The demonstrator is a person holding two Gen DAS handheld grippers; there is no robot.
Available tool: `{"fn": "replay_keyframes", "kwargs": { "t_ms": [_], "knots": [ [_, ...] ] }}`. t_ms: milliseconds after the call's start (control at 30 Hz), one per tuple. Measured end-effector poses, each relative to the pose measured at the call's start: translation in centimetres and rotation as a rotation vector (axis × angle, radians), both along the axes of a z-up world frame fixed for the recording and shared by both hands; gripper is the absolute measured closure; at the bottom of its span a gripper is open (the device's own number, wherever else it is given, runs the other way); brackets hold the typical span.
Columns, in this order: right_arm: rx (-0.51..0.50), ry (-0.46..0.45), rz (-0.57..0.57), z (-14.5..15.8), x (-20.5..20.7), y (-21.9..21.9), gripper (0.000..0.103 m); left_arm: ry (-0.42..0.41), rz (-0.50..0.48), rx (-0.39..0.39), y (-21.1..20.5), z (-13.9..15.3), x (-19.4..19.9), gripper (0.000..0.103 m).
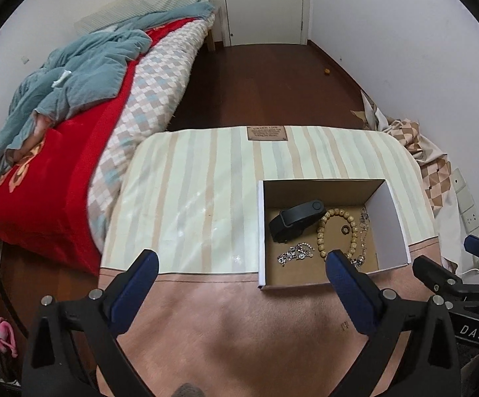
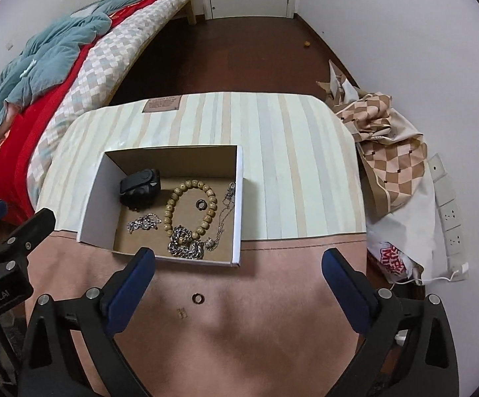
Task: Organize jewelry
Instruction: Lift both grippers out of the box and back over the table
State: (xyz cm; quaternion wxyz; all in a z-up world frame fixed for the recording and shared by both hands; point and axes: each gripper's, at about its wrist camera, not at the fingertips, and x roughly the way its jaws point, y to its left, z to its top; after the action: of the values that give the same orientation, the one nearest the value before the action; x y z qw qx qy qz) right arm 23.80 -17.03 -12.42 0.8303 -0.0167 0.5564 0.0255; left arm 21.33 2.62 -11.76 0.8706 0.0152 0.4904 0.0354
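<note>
1. Left wrist view: the left gripper (image 1: 239, 264) hangs over the pink cloth (image 1: 223, 314) with its jaws wide apart and nothing between them. The cardboard box (image 1: 393, 218) holds the black band (image 1: 297, 220), the bead bracelet (image 1: 338, 231), a small ring (image 1: 344, 230) and a silver chain (image 1: 294, 253). Its right finger (image 1: 342, 271) overlaps the box's near edge; dropping carelessly could shove the light box.

2. Right wrist view: the right gripper (image 2: 238, 264) is likewise spread and empty. One dark ring (image 2: 197, 297) lies outside the box on the cloth, beside a tiny piece, perhaps a clasp (image 2: 182, 312). Wide pads may flick the ring away or pinch cloth. The heaped chains (image 2: 186, 246) could snag.
</note>
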Motion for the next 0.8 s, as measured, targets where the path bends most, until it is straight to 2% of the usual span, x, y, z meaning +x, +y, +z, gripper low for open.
{"fn": "replay_keyframes", "kwargs": {
  "t_ms": [267, 433, 800],
  "knots": [
    [-0.005, -0.055, 0.006, 4.3, -2.4, 0.5, 0.001, -0.031, 0.013, 0.014, -0.2, 3.2, -3.0, 0.000],
    [-0.003, -0.105, -0.003, 8.1, -4.9, 0.4, 0.001, -0.078, 0.014, 0.022, -0.1, 6.5, -5.7, 0.000],
    [-0.011, -0.215, -0.014, 15.3, -12.4, 0.7, 0.001, -0.169, 0.026, 0.037, 0.0, 11.9, -12.1, 0.000]
  ]
}}
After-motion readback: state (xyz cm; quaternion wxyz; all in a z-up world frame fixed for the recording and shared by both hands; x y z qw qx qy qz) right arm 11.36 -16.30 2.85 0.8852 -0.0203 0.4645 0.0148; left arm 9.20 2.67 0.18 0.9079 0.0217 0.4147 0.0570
